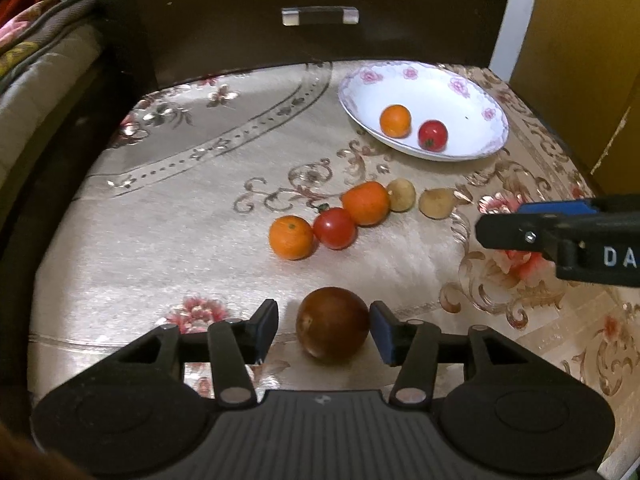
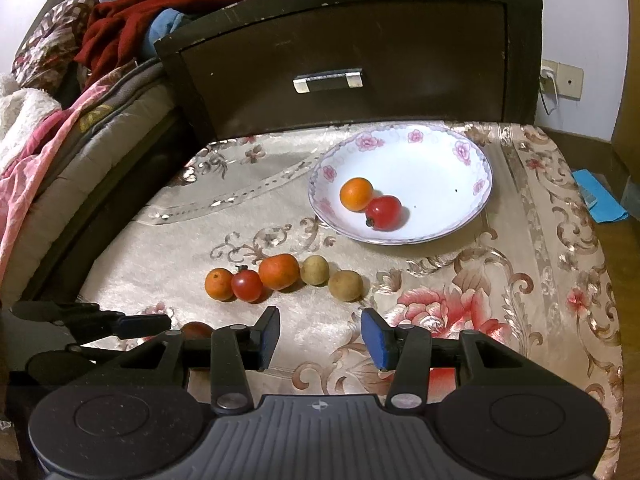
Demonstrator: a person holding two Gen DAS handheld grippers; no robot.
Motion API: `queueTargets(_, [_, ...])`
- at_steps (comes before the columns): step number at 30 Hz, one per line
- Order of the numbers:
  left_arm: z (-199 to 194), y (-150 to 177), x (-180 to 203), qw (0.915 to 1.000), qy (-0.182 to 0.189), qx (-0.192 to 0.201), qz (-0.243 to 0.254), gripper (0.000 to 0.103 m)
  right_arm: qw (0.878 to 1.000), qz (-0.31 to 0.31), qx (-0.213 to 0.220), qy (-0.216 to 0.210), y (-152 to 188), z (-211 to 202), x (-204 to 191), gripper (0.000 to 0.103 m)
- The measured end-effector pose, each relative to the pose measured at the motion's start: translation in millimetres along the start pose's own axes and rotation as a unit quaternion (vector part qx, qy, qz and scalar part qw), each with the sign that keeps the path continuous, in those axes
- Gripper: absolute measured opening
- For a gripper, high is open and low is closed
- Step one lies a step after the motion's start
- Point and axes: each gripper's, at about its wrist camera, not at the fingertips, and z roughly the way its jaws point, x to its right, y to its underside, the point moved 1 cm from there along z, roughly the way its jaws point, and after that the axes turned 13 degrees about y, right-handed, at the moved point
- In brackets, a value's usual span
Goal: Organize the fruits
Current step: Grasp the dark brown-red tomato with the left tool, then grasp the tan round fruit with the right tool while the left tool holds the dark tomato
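Note:
A dark brown round fruit (image 1: 332,322) lies on the cloth between the open jaws of my left gripper (image 1: 324,330), untouched on both sides; it shows partly in the right wrist view (image 2: 197,329). A row lies further ahead: an orange (image 1: 291,237), a red tomato (image 1: 334,227), a larger orange (image 1: 366,203) and two tan fruits (image 1: 401,194) (image 1: 437,203). A white flowered plate (image 1: 460,80) at the back right holds a small orange (image 1: 395,120) and a tomato (image 1: 432,135). My right gripper (image 2: 320,338) is open and empty, short of the row (image 2: 279,271).
The table has a beige floral cloth (image 1: 180,216). A dark wooden drawer front with a metal handle (image 1: 320,15) stands behind it. A bed with blankets (image 2: 60,120) lies to the left. The right gripper's finger (image 1: 520,232) reaches in from the right.

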Motion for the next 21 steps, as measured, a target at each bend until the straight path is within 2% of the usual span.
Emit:
queueTargets(7, [12,-1,3,0.9999,0.011,-0.009,0.002,0.058,1.0,-0.006,-0.009,-0.006,-3,9,0,0.04])
queueTargets(11, [16,0,5,0.9998,0.012,-0.012,0.008,0.05,1.0,-0.006,-0.013,-0.005,-4,14,3,0.04])
queueTargets(21, [18,-3,7,0.9997,0.013,-0.012,0.017,0.049,0.999,-0.011,-0.032,0.004,-1,33,12,0.04])
